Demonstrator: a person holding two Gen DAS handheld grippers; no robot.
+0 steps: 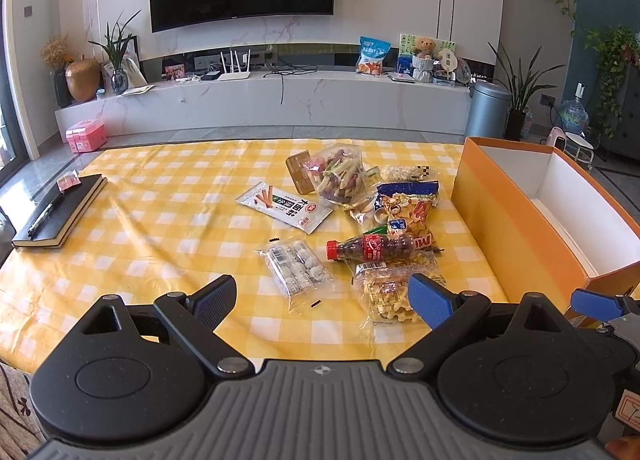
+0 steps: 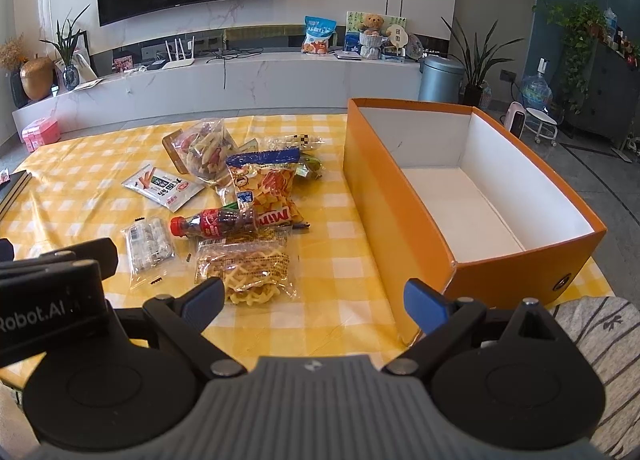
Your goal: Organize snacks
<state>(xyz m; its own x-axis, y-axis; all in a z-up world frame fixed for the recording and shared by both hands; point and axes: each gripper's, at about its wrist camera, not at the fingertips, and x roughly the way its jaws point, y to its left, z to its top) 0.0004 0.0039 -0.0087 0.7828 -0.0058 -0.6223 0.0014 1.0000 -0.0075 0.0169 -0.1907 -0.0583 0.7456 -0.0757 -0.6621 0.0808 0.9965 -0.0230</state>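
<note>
Left wrist view: left gripper (image 1: 324, 298) hangs low over the near edge of the table, fingers spread wide, nothing between them. Right wrist view: right gripper (image 2: 316, 300) likewise spread wide and empty, aimed at the gap between snack pile and orange box (image 2: 404, 212). Task looks unstarted: the box interior is bare white as far as the near wall lets me see, and every snack lies on the yellow checked tablecloth (image 1: 160, 220) left of the box. All of the pile is left to move. Nearest the grippers: waffle cookie pack (image 2: 244, 272), clear crinkly film, lattice biscuits showing through. Beside it a clear pack of small white sweets (image 1: 294, 264), flat and stiff-looking. Cola bottle (image 1: 370, 247) lies on its side, red cap pointing left, smooth rigid plastic, likely to roll. Behind it a puffed crisp bag (image 2: 266, 188), glossy foil, resting partly on other packs. Flat white sachet (image 1: 286, 208) lies apart to the left. Clear bag of mixed vegetable chips (image 1: 340, 176) farther back, lumpy; smaller packs behind it too crowded to name. Box is rigid cardboard, open-topped, oblong. Black notebook (image 1: 56, 212) sits at the far left, well apart.
</note>
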